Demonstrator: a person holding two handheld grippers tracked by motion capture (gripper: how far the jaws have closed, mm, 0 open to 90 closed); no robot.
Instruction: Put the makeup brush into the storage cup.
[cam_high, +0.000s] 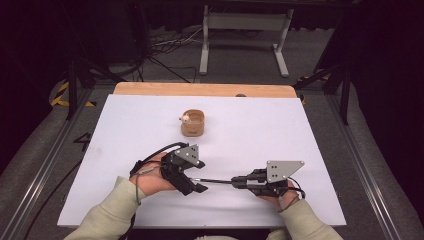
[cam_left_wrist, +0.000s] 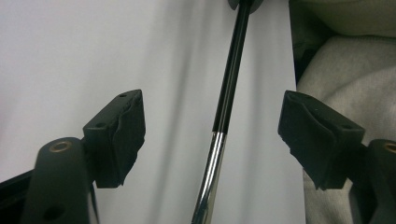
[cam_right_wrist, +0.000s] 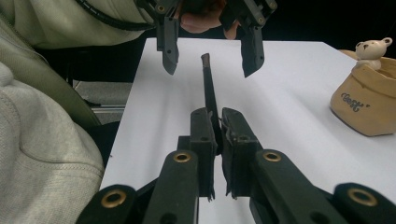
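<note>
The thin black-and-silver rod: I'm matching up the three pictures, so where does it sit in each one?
High view: the rod lies low in the middle, between the left claw and the right claw.
Left gripper view: it runs from top centre down to the bottom edge, between the open jaws.
Right gripper view: it is centred, clamped in the jaws and pointing away.
Shared landmark: the white table sheet.

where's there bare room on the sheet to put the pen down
Most of the white sheet is bare: the wide stretch right of the tan cup, the strip left of it, and the band between the cup and the grippers. It is crowded only near the front edge, where the right gripper holds the pen out between the open left gripper's jaws.
</note>
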